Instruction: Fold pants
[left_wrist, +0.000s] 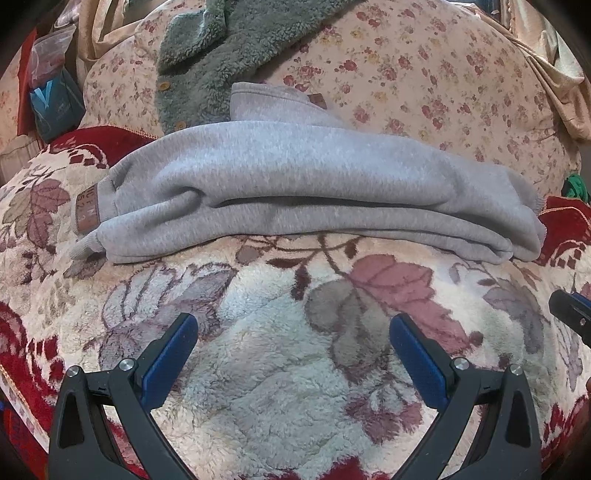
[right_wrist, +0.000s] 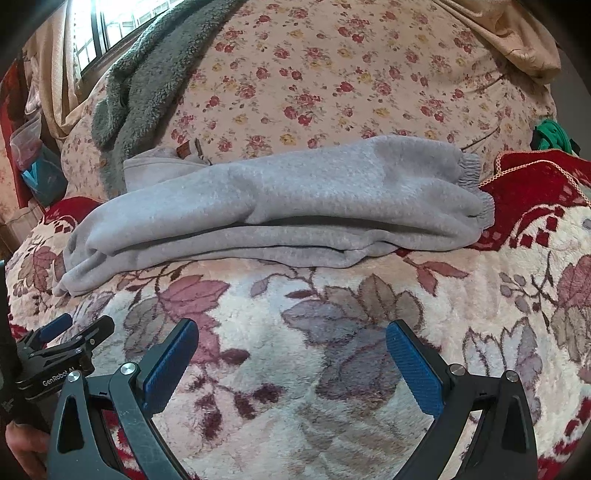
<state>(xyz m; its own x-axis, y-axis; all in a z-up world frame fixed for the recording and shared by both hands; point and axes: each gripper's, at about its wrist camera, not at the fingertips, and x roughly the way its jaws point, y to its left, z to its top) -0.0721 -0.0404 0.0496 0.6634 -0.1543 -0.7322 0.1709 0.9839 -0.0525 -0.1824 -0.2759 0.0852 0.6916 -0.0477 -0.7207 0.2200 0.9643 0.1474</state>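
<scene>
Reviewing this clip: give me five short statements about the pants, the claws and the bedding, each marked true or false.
1. The grey pants lie folded on the leaf-patterned blanket. True.
2. The left claw is shut on the pants. False: it is open, clear of them.
3. The right claw is open and holds nothing. True.
4. A green fleece jacket lies beyond the pants. True.
5. The pants lie spread flat at full length. False: layers are stacked, with the cuff at the right end.
</scene>
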